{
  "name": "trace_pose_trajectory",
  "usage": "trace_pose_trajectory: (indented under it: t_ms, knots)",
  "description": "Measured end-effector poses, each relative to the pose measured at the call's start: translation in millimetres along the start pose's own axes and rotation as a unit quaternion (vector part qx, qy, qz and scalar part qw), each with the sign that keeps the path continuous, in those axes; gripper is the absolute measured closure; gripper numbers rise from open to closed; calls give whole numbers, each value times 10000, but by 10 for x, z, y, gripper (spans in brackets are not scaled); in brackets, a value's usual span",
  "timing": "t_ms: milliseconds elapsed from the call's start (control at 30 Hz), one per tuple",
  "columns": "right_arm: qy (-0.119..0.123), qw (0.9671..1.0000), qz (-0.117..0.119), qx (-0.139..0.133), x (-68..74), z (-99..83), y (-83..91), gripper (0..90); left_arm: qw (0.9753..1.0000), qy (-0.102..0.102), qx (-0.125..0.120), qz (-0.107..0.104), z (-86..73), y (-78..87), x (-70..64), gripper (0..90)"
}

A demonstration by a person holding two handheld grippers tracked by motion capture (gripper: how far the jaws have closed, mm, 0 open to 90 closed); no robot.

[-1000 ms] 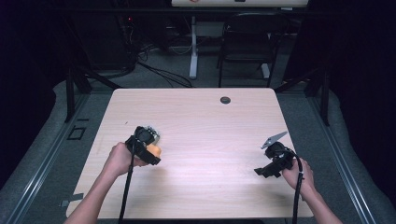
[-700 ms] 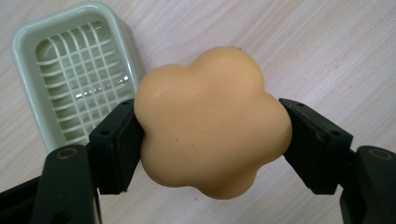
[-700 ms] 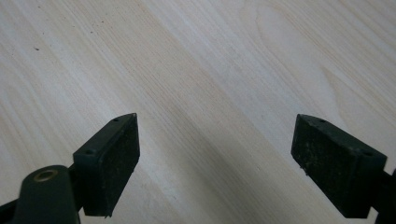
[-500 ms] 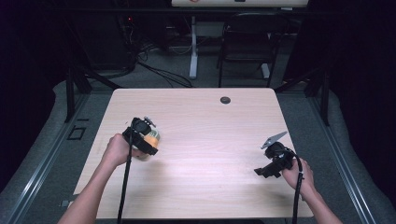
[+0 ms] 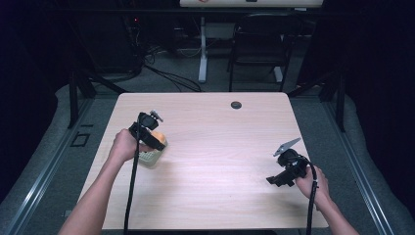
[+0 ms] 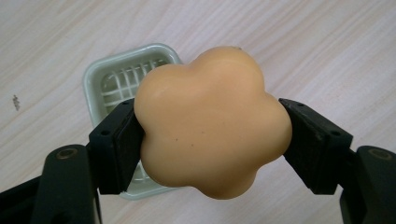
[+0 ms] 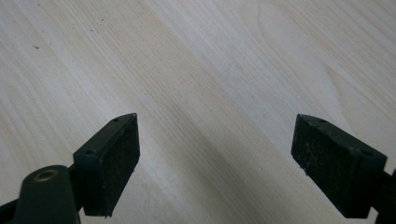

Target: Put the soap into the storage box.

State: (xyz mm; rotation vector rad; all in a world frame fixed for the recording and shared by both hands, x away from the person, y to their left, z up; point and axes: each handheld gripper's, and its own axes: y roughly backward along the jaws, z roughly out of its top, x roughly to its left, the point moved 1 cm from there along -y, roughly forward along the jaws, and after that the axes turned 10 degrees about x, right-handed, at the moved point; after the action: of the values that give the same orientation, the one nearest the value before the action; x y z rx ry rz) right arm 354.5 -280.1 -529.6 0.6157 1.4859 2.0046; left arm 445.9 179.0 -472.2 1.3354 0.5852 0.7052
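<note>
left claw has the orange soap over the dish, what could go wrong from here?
1. The left claw pinches the orange soap only at two rounded lobes; the smooth bar could slip out.
2. The soap sits off-centre above the green dish, toward one corner; released here, it may hit the rim or the table.

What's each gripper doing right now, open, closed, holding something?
Left gripper: closed on the orange flower-shaped soap, held above the pale green soap dish.
Right gripper: open, nothing in it, over the bare wooden table.
</note>
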Motion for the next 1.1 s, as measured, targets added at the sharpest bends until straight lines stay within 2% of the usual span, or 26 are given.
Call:
trace_pose_trajectory:
  t_ms: [167, 233, 267, 600, 767, 900, 1100]
  knots:
    - [-4, 10000, 24, 12, -3, 0, -4, 152, 9999, 139, 15, 6, 67, -46, 116, 266]
    - [-75, 9999, 78, -92, 11, -1, -20, 152, 9998, 192, 59, 4, 89, -74, 159, 266]
    - [3, 10000, 49, 4, 2, 3, -6, 152, 9998, 213, 54, 7, 99, -90, 179, 266]
    - [18, 10000, 49, 48, -6, 5, -15, 152, 9986, 437, 307, -20, 162, -308, 349, 266]
    - [24, 10000, 45, 64, -6, 7, -17, 152, 9977, 548, 405, -51, 181, -419, 403, 265]
    - [-40, 10000, 86, -7, 6, 7, -35, 152, 9972, 571, 486, 5, 213, -488, 420, 265]
    - [14, 10000, 69, 64, -3, 7, -24, 152, 9960, 687, 567, 23, 231, -564, 444, 265]
